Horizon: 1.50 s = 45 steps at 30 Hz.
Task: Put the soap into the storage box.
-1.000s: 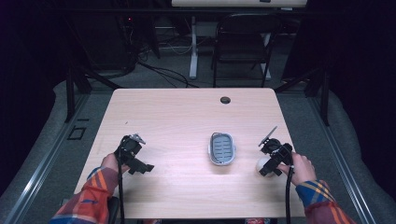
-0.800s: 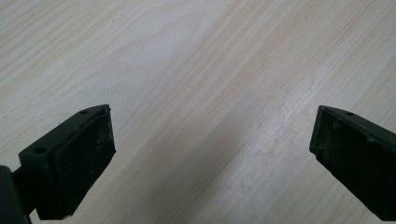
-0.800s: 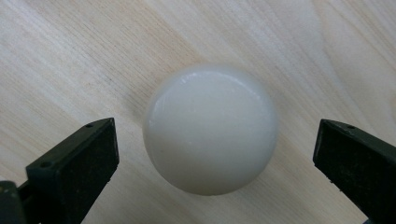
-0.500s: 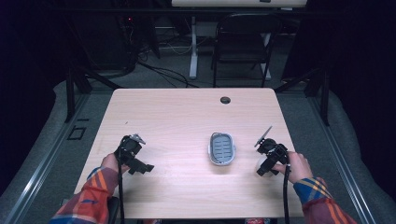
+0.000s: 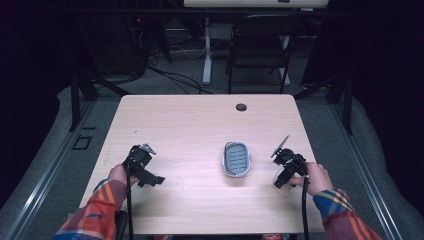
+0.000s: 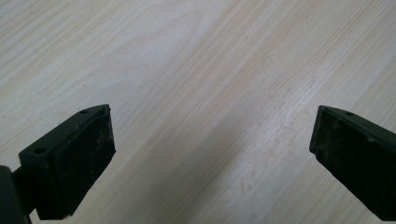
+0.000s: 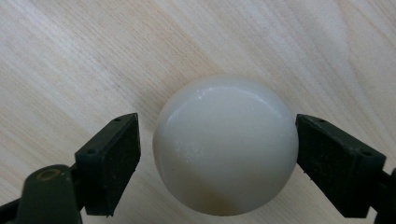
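My right tool [image 7: 217,154] sat low over the surface [image 5: 200,130] with its jaws spread either side of a white ball [image 7: 225,147], the right jaw at or just off its side and the left a little clear, so they were apart and not yet clamped. The ball lay dead centre between them, and I judged a straight squeeze would take it. Farther left stood the small oval tray [image 5: 236,159], and beyond it my left tool [image 5: 142,167], jaws wide apart over bare wood.

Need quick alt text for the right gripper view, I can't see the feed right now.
A smooth white ball sits on the light wooden table between the open jaws of the right hand-held gripper. The right jaw seems to touch the ball; a narrow gap remains at the left jaw.
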{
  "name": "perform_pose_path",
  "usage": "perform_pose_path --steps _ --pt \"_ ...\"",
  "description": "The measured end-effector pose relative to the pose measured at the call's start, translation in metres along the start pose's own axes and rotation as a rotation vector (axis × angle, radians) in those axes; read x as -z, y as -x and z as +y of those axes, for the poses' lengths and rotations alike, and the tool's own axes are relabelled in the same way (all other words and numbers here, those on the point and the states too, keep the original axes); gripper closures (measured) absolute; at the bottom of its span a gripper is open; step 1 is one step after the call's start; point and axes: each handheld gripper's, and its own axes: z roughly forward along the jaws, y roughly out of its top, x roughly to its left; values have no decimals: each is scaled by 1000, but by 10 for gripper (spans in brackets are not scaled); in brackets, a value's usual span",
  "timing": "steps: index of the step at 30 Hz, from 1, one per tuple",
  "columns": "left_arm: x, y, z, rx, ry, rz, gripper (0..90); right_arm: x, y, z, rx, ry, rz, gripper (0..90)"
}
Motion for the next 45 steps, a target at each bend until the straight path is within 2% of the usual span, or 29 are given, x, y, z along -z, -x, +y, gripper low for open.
perform_pose_path --steps 2,3,7,9,10,13,14,16,20,21,23,24,25,26,28,32,33,34,45 --pt "0 0 0 -1 -3 1 0 2 2 1 21 -29 -9 169" --pt "0 0 0 -2 -3 1 0 2 2 1 16 -29 -11 175" --pt "0 0 0 -2 -3 1 0 -2 2 1 10 -18 -11 177" --pt "0 0 0 -2 -5 1 0 -6 0 -1 -9 18 -8 180" --pt "0 0 0 -2 -5 1 0 -6 0 -1 -9 18 -8 180" --pt "0 0 0 -2 -6 1 0 -2 2 1 16 -33 -18 189" --pt "0 0 0 -2 -6 1 0 -5 1 1 -10 -13 -7 189" --pt "0 0 0 -2 -6 1 0 -6 1 1 -8 -18 -10 190" --pt "-1 0 0 -2 -6 -1 0 -5 2 2 12 -34 -24 219" --pt "-1 0 0 -1 -6 -2 0 -3 4 3 34 -66 -31 219" --pt "-1 0 0 -1 -7 -2 0 -7 1 1 -11 -10 -16 218" --pt "-1 0 0 -1 -7 -2 0 -7 1 1 -11 -10 -16 218" --pt "-1 1 0 0 -5 -3 0 -7 2 2 15 -27 -24 218" --pt "-1 1 0 -1 -5 -2 0 -9 0 0 -14 8 -17 219" --pt "-1 1 0 -1 -6 -2 0 -10 0 0 -14 6 -16 219" --pt "-1 1 1 -1 -7 -3 0 -9 1 3 2 -37 -19 221" --pt "-1 1 1 -2 -7 -4 0 -10 1 3 -3 -26 -19 223" --pt "-1 1 1 -2 -7 -4 0 -9 1 4 1 -45 -21 223" --pt "-1 0 0 -3 -8 -3 0 -8 0 5 7 -55 -19 226"
